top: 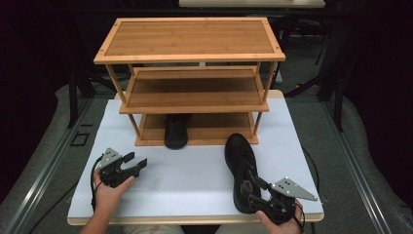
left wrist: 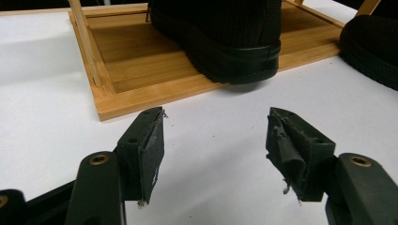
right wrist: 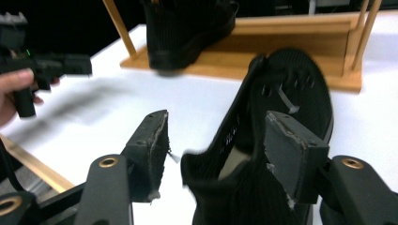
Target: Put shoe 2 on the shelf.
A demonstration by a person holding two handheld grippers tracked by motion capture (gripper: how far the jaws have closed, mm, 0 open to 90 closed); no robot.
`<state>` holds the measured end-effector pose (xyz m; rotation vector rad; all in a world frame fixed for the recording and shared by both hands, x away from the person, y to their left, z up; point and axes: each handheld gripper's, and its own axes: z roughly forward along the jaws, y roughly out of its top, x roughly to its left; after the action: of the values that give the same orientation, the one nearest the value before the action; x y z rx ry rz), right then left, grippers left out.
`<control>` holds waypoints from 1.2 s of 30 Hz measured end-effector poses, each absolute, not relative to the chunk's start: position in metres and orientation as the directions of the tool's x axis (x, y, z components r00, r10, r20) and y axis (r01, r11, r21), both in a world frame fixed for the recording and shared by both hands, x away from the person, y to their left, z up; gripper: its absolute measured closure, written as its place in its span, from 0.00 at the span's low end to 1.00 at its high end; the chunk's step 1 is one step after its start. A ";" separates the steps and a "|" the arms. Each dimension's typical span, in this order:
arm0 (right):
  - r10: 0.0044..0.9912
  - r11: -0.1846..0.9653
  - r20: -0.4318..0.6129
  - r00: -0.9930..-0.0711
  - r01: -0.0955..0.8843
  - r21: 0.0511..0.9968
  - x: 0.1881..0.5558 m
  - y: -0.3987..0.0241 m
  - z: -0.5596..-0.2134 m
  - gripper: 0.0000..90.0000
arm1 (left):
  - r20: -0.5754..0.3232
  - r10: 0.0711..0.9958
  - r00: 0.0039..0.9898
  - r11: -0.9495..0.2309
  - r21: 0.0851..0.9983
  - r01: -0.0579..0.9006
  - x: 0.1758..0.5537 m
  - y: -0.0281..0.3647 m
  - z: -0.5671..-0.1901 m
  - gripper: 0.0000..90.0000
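Landmark: the bamboo shoe rack (top: 190,78), standing at the far end of the white worktop (top: 190,175).
Step in hand: putting a pair of black shoes on the rack's bottom shelf, as I judge it; one shoe (top: 176,130) already sits there, its heel overhanging the shelf's front edge.
Task's thing: the second shoe (top: 242,168) lies on the worktop just in front of the rack's right front leg, toe towards the rack.
Right tool (top: 254,191): spread wide at the shoe's heel end; in the right gripper view the heel collar sits between the jaws, which do not press on it.
Left tool (top: 137,163): spread, nothing between the jaws, resting low in front of the rack's left side, pointing towards the shelved shoe.
Hand pose: both hands come in from the near edge, the right at the corner farthest from the rack.
Next move: probably closing on the heel collar for a firm hold, then lifting the shoe onto the shelf beside its mate, clear of the leg.
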<state>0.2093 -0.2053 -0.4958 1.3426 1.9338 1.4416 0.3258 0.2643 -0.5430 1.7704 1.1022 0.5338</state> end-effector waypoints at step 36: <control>0.896 0.095 0.167 -0.412 0.545 0.833 0.225 -0.269 -0.504 0.76 | -0.109 0.859 0.501 -0.146 0.885 0.443 0.327 0.262 -0.545 0.42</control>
<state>0.2252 -0.2693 -0.5036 1.4141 1.9969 1.2431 0.3266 0.2618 -0.5445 1.7720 1.0981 0.5352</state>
